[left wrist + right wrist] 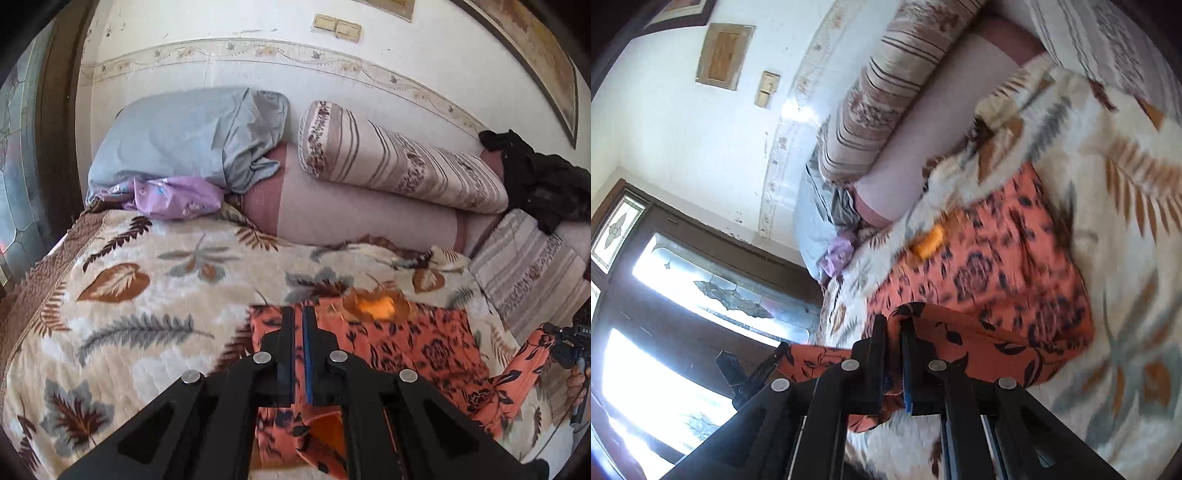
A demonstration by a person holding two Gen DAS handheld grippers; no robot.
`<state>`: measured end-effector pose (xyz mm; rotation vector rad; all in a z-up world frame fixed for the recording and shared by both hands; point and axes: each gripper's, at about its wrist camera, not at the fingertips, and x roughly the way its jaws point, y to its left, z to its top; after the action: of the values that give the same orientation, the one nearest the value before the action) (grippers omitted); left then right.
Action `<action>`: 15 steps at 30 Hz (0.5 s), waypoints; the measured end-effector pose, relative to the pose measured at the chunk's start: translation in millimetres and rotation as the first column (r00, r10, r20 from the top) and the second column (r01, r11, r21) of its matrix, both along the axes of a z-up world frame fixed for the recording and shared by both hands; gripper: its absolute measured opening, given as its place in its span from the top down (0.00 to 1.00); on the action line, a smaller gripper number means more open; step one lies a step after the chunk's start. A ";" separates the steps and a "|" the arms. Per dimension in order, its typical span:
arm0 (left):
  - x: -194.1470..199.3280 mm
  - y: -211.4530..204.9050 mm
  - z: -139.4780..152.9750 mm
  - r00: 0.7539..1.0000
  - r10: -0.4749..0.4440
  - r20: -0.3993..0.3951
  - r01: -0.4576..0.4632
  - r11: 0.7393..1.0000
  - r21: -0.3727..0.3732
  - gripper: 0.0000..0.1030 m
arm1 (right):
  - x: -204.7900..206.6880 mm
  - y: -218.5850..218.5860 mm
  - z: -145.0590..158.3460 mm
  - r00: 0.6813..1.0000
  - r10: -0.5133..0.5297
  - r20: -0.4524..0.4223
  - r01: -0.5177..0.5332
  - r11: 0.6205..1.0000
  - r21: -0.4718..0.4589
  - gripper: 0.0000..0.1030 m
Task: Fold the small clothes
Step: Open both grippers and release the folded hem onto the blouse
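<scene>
A small orange garment with dark flowers lies on the leaf-patterned bedspread; it also shows in the right wrist view. An orange label shows at its far edge. My left gripper is shut on the garment's near left part, with cloth hanging below the jaws. My right gripper is shut on a lifted fold of the same garment; it also shows at the right edge of the left wrist view, holding the cloth's raised corner.
A grey-blue pillow and a purple cloth lie at the head of the bed. A striped bolster rests on a pink roll. A black garment lies at the far right. A glazed door stands on the left.
</scene>
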<state>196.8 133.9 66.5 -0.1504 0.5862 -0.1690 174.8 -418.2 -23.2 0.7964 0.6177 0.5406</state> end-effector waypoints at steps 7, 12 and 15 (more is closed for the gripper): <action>137.1 -14.2 -67.3 0.983 0.148 -0.112 -0.140 0.987 0.077 0.97 | 162.3 -12.5 -45.5 0.982 -0.135 -0.128 0.120 0.986 -0.118 0.89; 130.0 -0.7 -110.6 0.957 0.149 -0.248 -0.143 0.989 0.042 0.77 | 176.4 -21.7 -119.9 0.944 -0.216 -0.248 0.194 0.975 -0.113 0.83; 88.5 12.2 -102.6 0.972 0.179 -0.154 -0.166 0.982 0.094 0.37 | 148.0 -20.1 -107.7 0.959 -0.214 -0.184 0.185 0.969 -0.161 0.29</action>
<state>285.3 146.1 -36.1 -0.1373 0.7374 0.0359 322.9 -438.3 -131.0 0.7729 0.7430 0.2290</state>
